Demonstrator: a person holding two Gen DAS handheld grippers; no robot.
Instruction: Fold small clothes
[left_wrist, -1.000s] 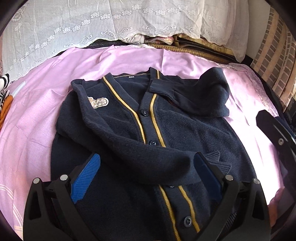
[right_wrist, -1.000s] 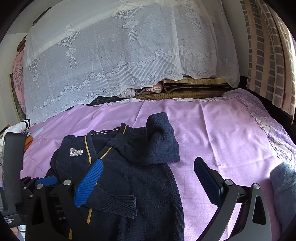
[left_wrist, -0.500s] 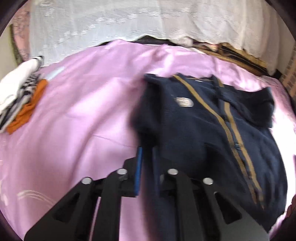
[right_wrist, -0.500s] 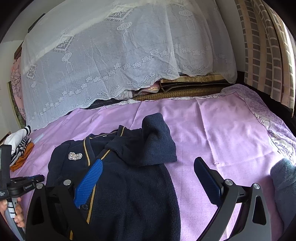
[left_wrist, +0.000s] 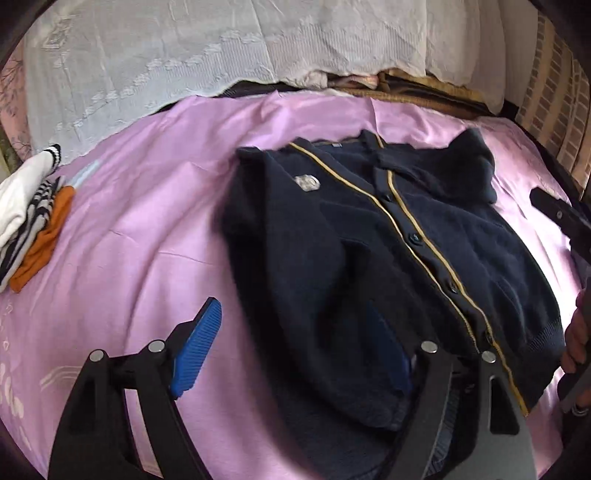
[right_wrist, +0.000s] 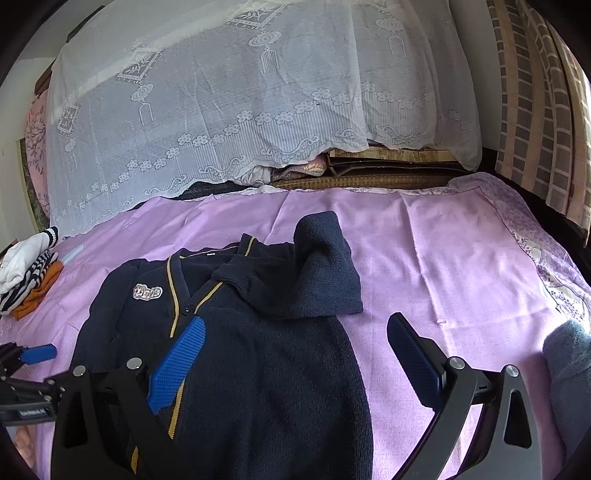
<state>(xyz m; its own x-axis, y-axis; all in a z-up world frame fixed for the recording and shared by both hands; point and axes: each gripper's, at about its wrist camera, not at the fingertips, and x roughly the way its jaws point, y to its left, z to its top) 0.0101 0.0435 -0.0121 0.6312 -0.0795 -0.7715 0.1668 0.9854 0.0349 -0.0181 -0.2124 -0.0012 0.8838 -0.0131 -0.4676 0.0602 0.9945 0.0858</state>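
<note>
One cardigan (right_wrist: 258, 350) lies on bedsheet (right_wrist: 443, 258).

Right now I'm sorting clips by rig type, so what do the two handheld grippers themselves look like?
Both match: the left gripper and right gripper have black, angular frames with triangular cut-outs and silver round pivot bolts. The jaws carry ribbed blue pads. In the right wrist view, a small white label, too small to read, sits on the left gripper's black body. No cables or sleeves show.

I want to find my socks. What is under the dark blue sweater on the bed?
Under the navy cardigan only the pink sheet shows, spreading out on every side. Anything flat beneath the knit is covered, so I cannot tell. Some folded clothes lie apart, at the sheet's left edge.
</note>
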